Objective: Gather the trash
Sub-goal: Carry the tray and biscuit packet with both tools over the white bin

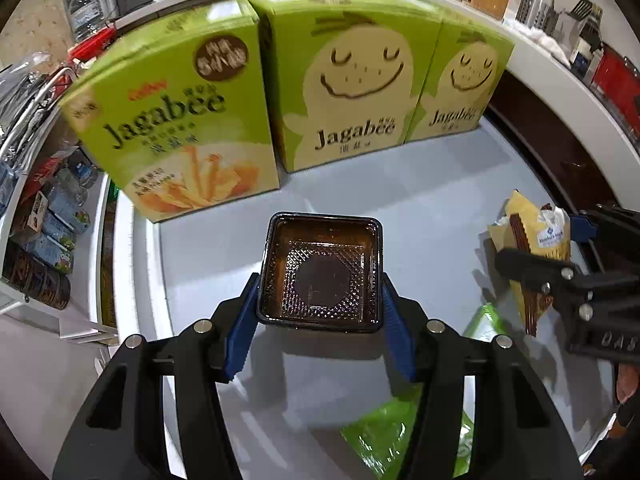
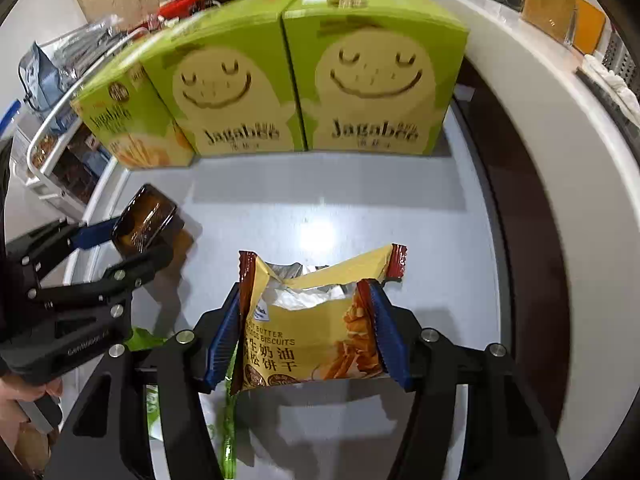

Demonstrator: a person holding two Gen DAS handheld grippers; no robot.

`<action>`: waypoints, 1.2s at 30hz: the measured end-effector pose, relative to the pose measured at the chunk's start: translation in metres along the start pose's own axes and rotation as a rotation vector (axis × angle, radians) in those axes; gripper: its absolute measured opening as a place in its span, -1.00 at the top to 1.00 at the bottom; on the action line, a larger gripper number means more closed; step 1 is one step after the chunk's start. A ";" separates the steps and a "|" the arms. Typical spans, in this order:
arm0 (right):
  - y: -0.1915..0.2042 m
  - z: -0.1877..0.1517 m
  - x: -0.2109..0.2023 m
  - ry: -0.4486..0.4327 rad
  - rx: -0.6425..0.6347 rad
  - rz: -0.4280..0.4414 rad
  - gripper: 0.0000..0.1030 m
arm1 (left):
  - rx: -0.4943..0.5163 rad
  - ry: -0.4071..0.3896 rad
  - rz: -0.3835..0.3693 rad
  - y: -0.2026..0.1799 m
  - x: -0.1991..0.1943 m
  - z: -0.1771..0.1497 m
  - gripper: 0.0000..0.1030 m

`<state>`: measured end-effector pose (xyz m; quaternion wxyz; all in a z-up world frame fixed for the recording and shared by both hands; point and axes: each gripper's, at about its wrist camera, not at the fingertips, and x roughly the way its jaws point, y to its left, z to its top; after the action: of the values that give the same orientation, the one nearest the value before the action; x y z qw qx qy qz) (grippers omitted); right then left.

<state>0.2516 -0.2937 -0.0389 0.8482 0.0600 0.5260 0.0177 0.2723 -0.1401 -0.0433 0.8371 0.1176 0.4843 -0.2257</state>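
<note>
Left gripper (image 1: 320, 300) clamps brown plastic tray (image 1: 320, 270) at 12 o'clock; right gripper (image 2: 306, 328) pinches torn biscuit wrapper (image 2: 312, 336). Risk: slick tray pops out, wrapper crumples & slips thru.

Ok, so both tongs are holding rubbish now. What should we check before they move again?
1. Left tongs squeezing the brown plastic tray on both sides: ok.
2. Right tongs clamped on the torn yellow biscuit wrapper: ok.
3. Tray empty, nothing to spill: ok, only its patterned bottom shows.
4. Wrapper empty: cannot tell, the inside is mostly hidden.
5. Three green Jagabee boxes standing clear behind both tongs: ok.
6. More rubbish left: not ok, a green wrapper lies on the white table beneath the tongs.
7. A bin to drop it in: cannot tell, none in view.
</note>
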 end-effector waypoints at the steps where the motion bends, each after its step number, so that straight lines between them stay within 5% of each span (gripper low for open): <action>1: 0.002 0.000 -0.004 -0.007 0.000 0.002 -0.15 | -0.005 -0.007 -0.003 0.001 -0.004 0.000 -0.11; 12: 0.005 -0.029 -0.066 -0.065 0.006 0.074 -0.15 | -0.025 -0.069 -0.014 -0.002 -0.066 -0.042 -0.11; 36: 0.040 -0.208 -0.169 0.006 -0.074 0.189 -0.15 | -0.064 -0.040 -0.069 -0.052 -0.174 -0.207 -0.11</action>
<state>-0.0086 -0.2523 0.0246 0.8429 0.0780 0.5193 0.1174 0.0157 -0.0534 0.0040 0.8418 0.0693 0.4780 -0.2410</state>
